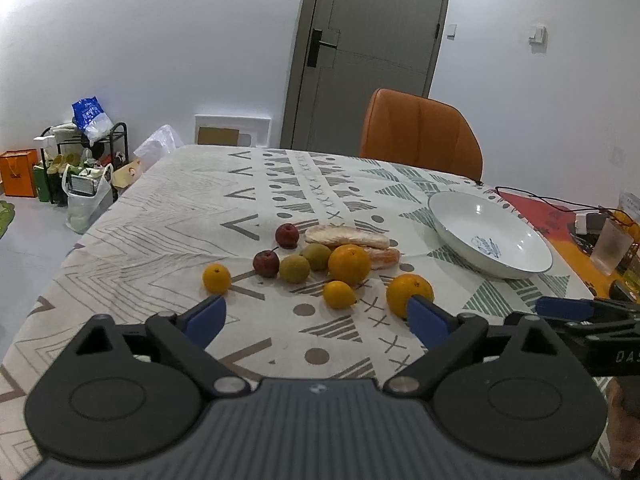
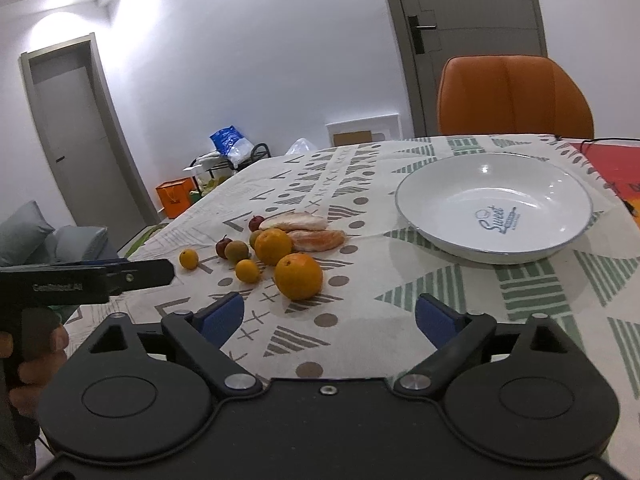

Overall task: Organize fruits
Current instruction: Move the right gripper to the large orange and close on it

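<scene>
White walls and a grey door stand behind the desk (image 1: 168, 216), its patterned cloth strewn with fruits (image 1: 320, 264) left of an empty white bowl (image 2: 494, 212). I judge this the approach — nothing gathered yet. Both my left gripper (image 1: 318, 322) and right gripper (image 2: 330, 318) gape wide, holding nothing. Next, I'd close on the nearest orange (image 2: 299, 276) — round, no long axis, stem end upward.

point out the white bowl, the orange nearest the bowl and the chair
white bowl (image 2: 440, 184), right wrist view, on the bare inner wall at its left side
orange nearest the bowl (image 2: 298, 276), right wrist view, on the middle of its skin
chair (image 1: 420, 136), left wrist view, on the middle of the orange backrest
</scene>
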Demonstrator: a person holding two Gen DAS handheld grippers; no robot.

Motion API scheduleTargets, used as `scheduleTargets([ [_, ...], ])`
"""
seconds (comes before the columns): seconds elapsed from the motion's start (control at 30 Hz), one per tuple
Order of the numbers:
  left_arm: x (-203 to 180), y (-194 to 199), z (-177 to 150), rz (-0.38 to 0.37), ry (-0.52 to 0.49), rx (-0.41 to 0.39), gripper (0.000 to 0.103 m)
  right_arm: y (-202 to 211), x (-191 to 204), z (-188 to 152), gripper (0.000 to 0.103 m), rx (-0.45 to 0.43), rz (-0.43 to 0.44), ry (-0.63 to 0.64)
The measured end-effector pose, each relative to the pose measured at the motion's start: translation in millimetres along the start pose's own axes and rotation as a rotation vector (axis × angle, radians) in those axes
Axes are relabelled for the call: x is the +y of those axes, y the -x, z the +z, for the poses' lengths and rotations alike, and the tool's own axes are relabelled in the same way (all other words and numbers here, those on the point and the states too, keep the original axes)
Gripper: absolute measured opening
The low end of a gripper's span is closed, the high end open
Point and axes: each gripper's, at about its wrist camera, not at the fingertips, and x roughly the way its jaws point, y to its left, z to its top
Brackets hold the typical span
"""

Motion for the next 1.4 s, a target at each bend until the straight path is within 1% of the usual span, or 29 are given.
scheduleTargets([
  [0.23, -0.6, -21.0, 1.6, -0.023, 0.026, 0.020, 0.082, -21.1, 2.4, 4.5, 0.079, 0.020, 0.020, -0.004],
  [0.37, -1.8, -34.6, 1.6, -0.035, 0.038, 0.040, 0.070, -32.4, 1.7, 8.2, 0.074, 0.030, 0.027, -0.016],
  [0.43, -2.1, -40.2, 2.0, -0.046, 0.042, 0.050, 0.067, -36.6, 0.9, 9.8, 0.073, 0.037, 0.040, -0.024],
  [0.67, -1.5, -56.3, 3.8, -0.071, 0.057, 0.066, 0.052, -50.1, 1.2, 14.9, 0.065, 0.056, 0.067, -0.026],
  [0.77, -2.5, -62.6, 3.8, -0.079, 0.052, 0.073, 0.049, -54.5, 0.7, 15.8, 0.064, 0.062, 0.070, -0.027],
  [0.93, -3.3, -76.3, 3.4, -0.081, 0.050, 0.089, 0.048, -60.6, 0.8, 16.7, 0.064, 0.076, 0.071, -0.032],
  [1.0, -1.8, -82.9, 1.5, -0.071, 0.054, 0.102, 0.034, -63.1, 0.8, 17.0, 0.064, 0.082, 0.069, -0.031],
  [1.03, -1.6, -82.9, 1.3, -0.064, 0.049, 0.094, 0.031, -64.7, 0.9, 17.1, 0.064, 0.086, 0.067, -0.029],
  [1.07, -1.4, -83.2, 1.5, -0.062, 0.044, 0.096, 0.023, -66.4, 1.3, 17.0, 0.064, 0.092, 0.065, -0.027],
  [1.17, 3.4, -79.7, 2.1, -0.085, 0.068, 0.096, 0.023, -72.0, 3.1, 17.3, 0.064, 0.105, 0.064, -0.022],
  [1.4, 10.4, -66.6, 5.0, -0.067, 0.060, 0.075, 0.023, -83.4, 7.6, 18.5, 0.064, 0.111, 0.076, -0.012],
])
